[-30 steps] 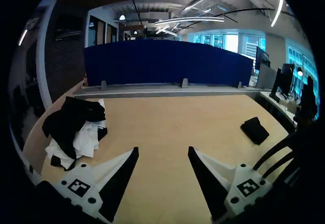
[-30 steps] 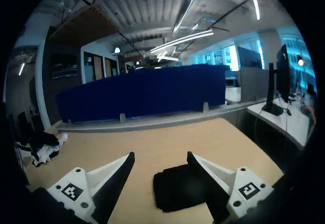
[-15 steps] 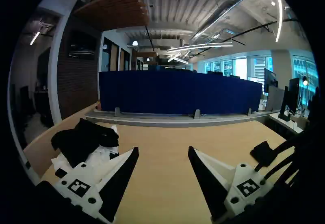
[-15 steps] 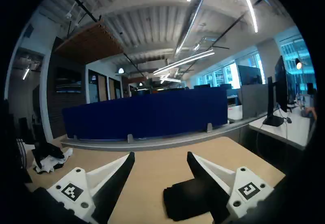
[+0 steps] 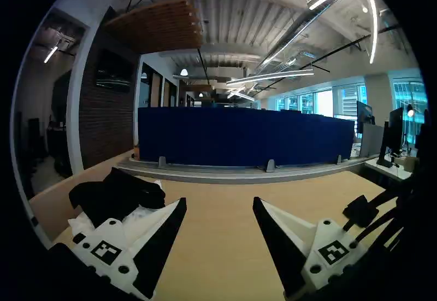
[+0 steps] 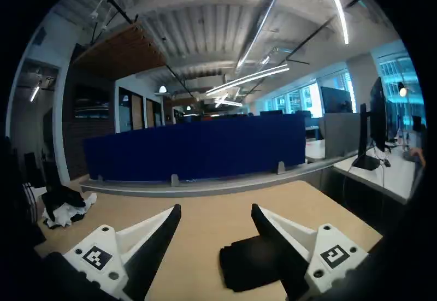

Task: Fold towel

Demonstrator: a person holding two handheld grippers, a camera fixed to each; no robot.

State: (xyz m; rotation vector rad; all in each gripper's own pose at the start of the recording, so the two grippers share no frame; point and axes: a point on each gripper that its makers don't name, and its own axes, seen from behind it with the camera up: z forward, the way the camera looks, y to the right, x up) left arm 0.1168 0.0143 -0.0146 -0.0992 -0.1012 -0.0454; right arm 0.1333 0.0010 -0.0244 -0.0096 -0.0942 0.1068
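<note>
Wide shot first: the long wooden table [image 5: 218, 219] runs away to the blue partition [image 5: 240, 137] that walls off its far edge. On the table's left side, in the left gripper view, sits the heap of black and white towels [image 5: 117, 194], crumpled and piled, black cloth draped over white. It lies just beyond the left-hand finger in that view, close but not touched.

Over to the other side: the folded black towel [image 6: 246, 254] lies flat on the table in the right gripper view, a neat dark bundle. It sits low between the fingers and runs partly behind the right-hand one. I cannot tell whether that finger touches it.

Now the tools. The left gripper [image 5: 219, 200] has its jaws spread wide, bare tabletop between them, nothing held. The right gripper [image 6: 216, 207] is spread just as wide and presses on nothing. Both point almost level across the table, taking in plenty of ceiling.

My read: one towel looks finished and parked on the right, and this is the gap between pieces. The next move calls for both grippers to tip down and swing toward the heap on the left. One of them should pinch a single towel from the top, so it comes free without dragging its neighbours along.
</note>
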